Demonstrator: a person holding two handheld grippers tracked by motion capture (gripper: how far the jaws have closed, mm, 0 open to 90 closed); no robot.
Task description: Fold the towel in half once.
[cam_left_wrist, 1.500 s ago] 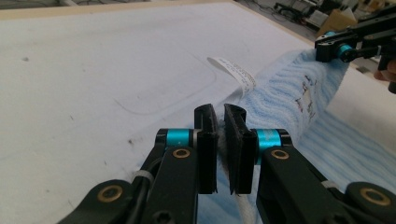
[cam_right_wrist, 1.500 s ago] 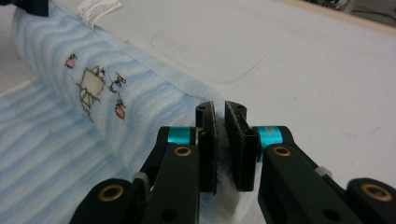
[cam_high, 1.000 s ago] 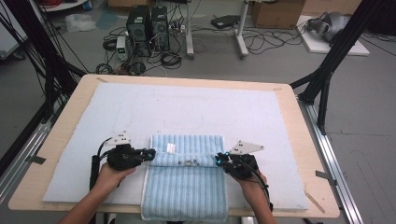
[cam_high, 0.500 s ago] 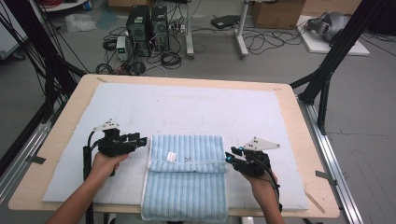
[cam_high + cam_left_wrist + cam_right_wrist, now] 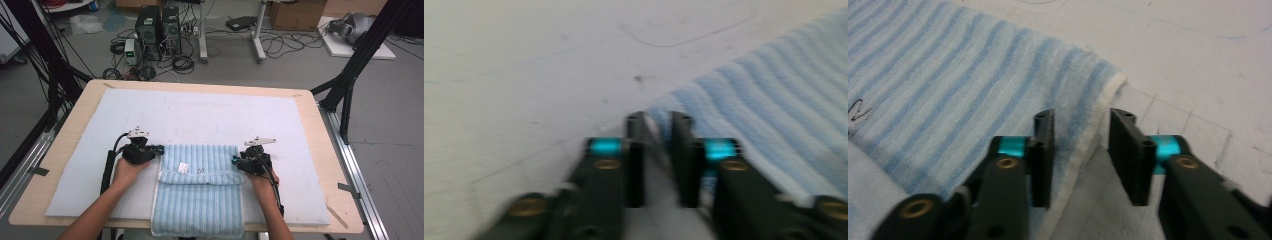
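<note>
Fingers parted, straddling towel edge

Left gripper and right gripper both held low, jaws parted

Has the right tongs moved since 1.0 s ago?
Yes. The right tongs went out to the right off the towel, then came back to its right edge, open at the far corner.

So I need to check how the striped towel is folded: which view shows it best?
The high view: the whole towel and its folded-over band show there. The right gripper view shows one hemmed corner up close; the left gripper view, a blurred edge.
</note>
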